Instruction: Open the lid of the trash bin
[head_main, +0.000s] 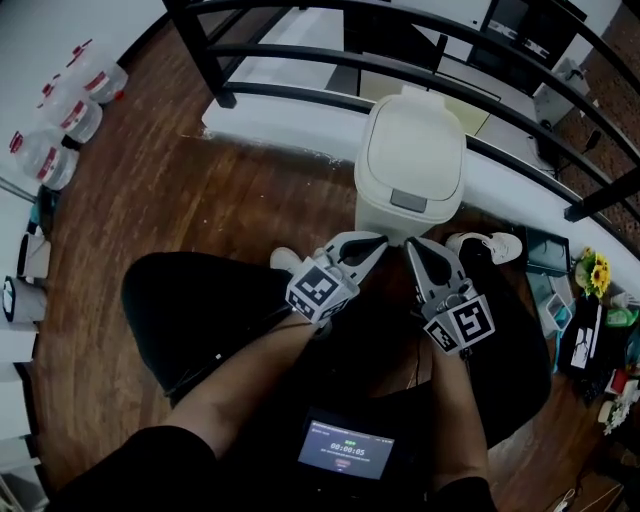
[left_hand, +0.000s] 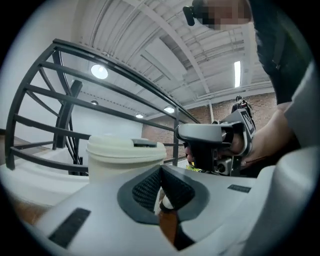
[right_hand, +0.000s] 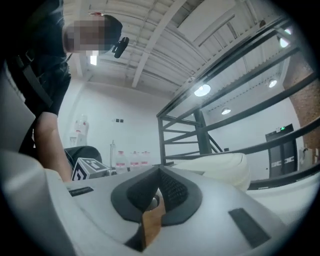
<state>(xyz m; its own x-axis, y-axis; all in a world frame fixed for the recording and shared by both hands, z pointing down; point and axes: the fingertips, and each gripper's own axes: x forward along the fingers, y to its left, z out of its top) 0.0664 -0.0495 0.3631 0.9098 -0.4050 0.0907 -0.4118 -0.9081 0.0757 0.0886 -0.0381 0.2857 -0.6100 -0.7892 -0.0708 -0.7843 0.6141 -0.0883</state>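
Observation:
A cream trash bin (head_main: 410, 165) stands on the wooden floor against a low white ledge, its lid down and a grey push latch (head_main: 408, 201) at the front. My left gripper (head_main: 376, 240) points at the bin's base from the near left, its jaws shut and empty. My right gripper (head_main: 413, 246) sits beside it, also shut with nothing held. In the left gripper view the trash bin (left_hand: 125, 152) rises just beyond the left gripper (left_hand: 161, 172), and the right gripper (left_hand: 215, 142) shows on the right. The right gripper view catches the bin's lid (right_hand: 220, 167) behind the right gripper (right_hand: 160, 175).
A black metal railing (head_main: 420, 75) runs behind the bin. Water bottles (head_main: 70, 110) stand at the far left wall. White shoes (head_main: 487, 246) show beside the bin, and clutter with yellow flowers (head_main: 592, 272) lies at the right. A phone screen (head_main: 345, 452) hangs at my chest.

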